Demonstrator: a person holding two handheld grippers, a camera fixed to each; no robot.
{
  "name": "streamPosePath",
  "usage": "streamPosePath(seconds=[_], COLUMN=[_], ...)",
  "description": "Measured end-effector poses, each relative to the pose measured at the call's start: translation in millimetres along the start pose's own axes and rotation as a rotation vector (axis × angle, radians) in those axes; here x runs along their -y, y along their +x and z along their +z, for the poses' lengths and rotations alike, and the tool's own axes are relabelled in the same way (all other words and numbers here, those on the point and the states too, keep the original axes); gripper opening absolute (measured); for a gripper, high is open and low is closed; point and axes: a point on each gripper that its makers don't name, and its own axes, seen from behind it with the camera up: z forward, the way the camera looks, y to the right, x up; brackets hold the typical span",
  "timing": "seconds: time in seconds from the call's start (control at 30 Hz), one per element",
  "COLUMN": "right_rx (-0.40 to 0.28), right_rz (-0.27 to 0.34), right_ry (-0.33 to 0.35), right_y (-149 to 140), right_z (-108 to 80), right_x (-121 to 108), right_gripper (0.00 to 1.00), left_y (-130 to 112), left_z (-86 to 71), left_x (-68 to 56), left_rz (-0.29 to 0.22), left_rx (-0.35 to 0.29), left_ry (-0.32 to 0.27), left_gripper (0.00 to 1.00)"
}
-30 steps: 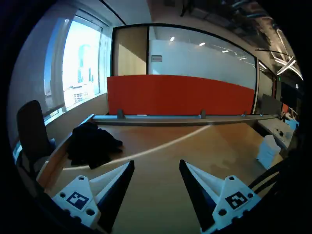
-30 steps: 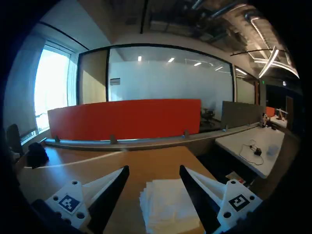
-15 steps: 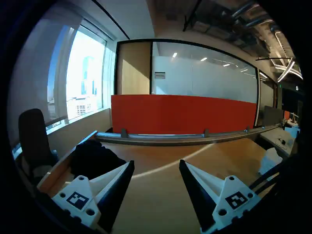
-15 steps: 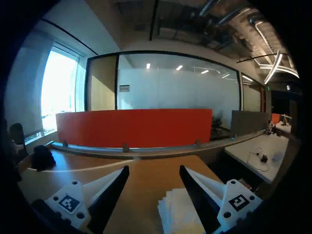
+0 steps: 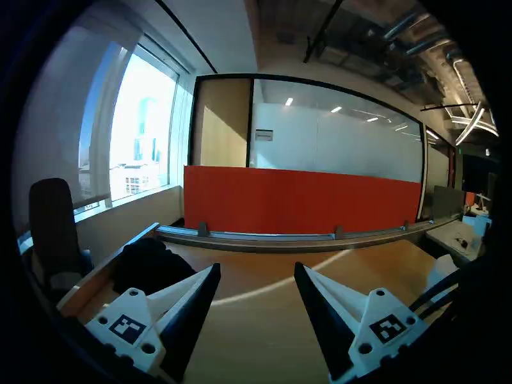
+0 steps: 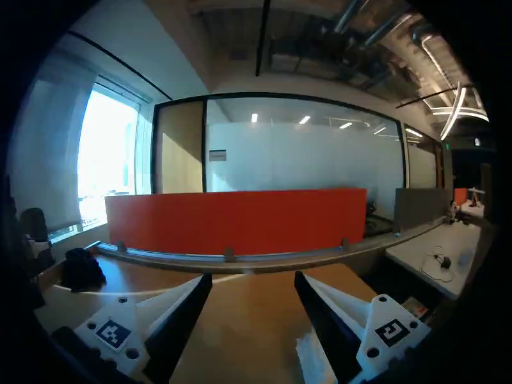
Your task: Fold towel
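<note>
A stack of white folded towels (image 6: 312, 355) lies on the wooden table (image 6: 256, 320), low in the right gripper view and partly hidden behind that gripper's right finger. The same white towel stack (image 5: 443, 270) sits at the far right edge of the left gripper view. My right gripper (image 6: 253, 278) is open above the table with nothing between its fingers. My left gripper (image 5: 256, 269) is open too, over bare wood, apart from the towels.
A heap of black cloth (image 5: 150, 265) lies at the table's left end, also seen as a dark heap (image 6: 82, 269). An orange partition (image 5: 301, 200) with a metal rail closes the far edge. A dark chair (image 5: 54, 224) stands left, a white desk (image 6: 441, 246) right.
Both views have tilted upward. The table, the black heap and the white towel stack have slid lower in view. Both grippers stay open.
</note>
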Motion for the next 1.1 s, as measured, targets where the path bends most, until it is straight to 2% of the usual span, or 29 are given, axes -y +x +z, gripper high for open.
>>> streamPosePath(seconds=[0.2,0.4,0.7,0.9,1.1], right_rx=[0.004,0.006,0.015,0.025,0.03], right_rz=[0.019,0.002,-0.014,-0.02,-0.004], right_ry=[0.008,0.008,0.02,0.034,0.054], right_y=[3,5,7,8,10], right_z=[0.9,2.8,7.9,8.6,6.9], right_x=[17,24,35,41,52], right_gripper=[1.0,1.0,1.0,1.0,1.0], left_y=[-2,-5,-12,-21,-35], left_z=[2.3,3.5,2.9,4.0,2.7], left_x=[-1.5,1.4,6.3,3.2,7.4], left_rz=[0.017,0.056,0.077,0.123,0.126], left_rx=[-0.004,-0.019,-0.031,-0.04,-0.064], left_ry=[-0.017,-0.009,0.007,0.004,0.01], left_gripper=[0.85,0.85,0.85,0.85,0.85])
